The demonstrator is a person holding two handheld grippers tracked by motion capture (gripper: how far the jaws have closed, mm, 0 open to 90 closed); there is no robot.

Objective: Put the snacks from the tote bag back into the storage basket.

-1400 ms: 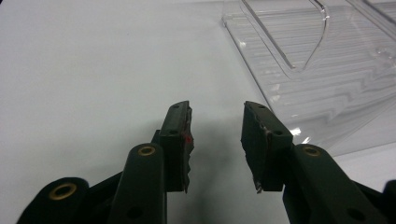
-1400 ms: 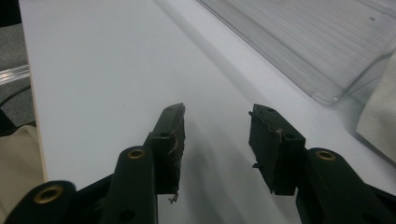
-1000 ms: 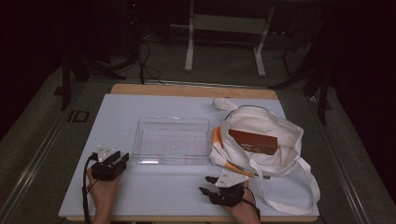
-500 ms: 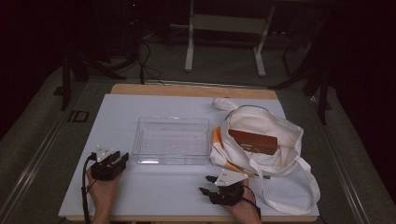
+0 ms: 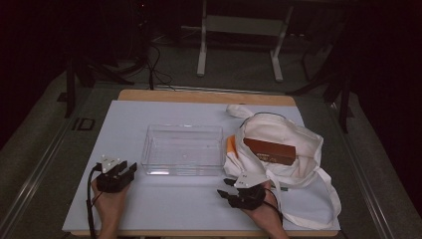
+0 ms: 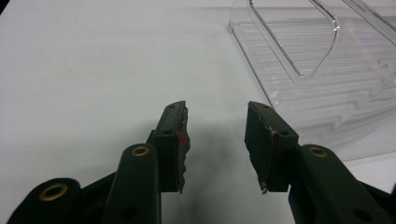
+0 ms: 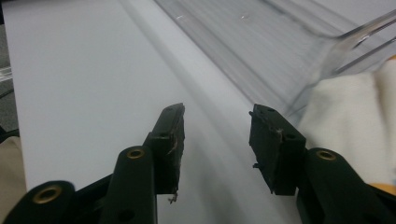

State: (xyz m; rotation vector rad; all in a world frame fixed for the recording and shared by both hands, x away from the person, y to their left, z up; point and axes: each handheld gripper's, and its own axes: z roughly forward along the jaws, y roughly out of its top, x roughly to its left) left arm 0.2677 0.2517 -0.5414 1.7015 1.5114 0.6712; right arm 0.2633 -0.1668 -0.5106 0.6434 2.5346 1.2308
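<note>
A clear plastic tray [image 5: 149,149] sits empty at the middle of the white table cover [image 5: 124,124]. To its right lies a white tote bag [image 5: 303,144] holding a brown box [image 5: 268,151], with an orange item [image 5: 231,146] at its left lip. My left gripper [image 5: 128,169] rests near the tray's front left corner, open and empty [image 6: 215,121]; the tray [image 6: 317,84] is to its right. My right gripper [image 5: 222,187] is in front of the bag, pointing left. Its jaws [image 7: 217,121] stand apart after just closing slightly, with nothing between them.
The tray's wall [image 7: 261,42] and the bag's white cloth [image 7: 350,116] lie close ahead of the right gripper. The bag's straps [image 5: 328,199] trail toward the table's front right. A metal frame [image 5: 239,30] stands on the floor beyond the table.
The right gripper has lifted slightly and shifted a little toward the bag. The left gripper, tray and bag have not moved.
</note>
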